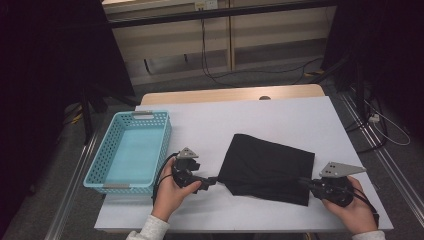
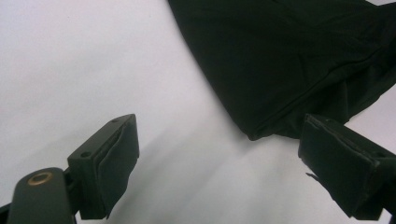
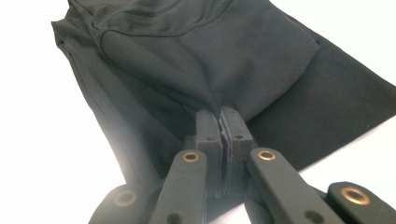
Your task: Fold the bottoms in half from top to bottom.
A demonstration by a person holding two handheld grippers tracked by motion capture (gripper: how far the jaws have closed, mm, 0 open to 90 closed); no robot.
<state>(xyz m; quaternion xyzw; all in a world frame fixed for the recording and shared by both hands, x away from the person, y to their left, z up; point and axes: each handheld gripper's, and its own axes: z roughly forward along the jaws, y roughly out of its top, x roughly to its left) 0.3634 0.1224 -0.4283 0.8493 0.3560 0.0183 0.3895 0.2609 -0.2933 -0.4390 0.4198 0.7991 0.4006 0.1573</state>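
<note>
Cloth (image 1: 267,167) near table (image 1: 280,115) front edge; right gripper (image 3: 219,122) pinches its right corner for folding; left gripper (image 2: 219,154) jaws spread, straddling left corner, unclamped.

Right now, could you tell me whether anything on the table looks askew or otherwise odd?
Only the black cloth: it lies skewed on the table, bunched toward the left gripper, whose jaws stand open at its corner. The right gripper is shut on its other edge. The basket sits upright and looks undamaged.

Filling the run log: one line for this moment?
left claw open beside black cloth | right claw shut on cloth | blue basket empty
</note>
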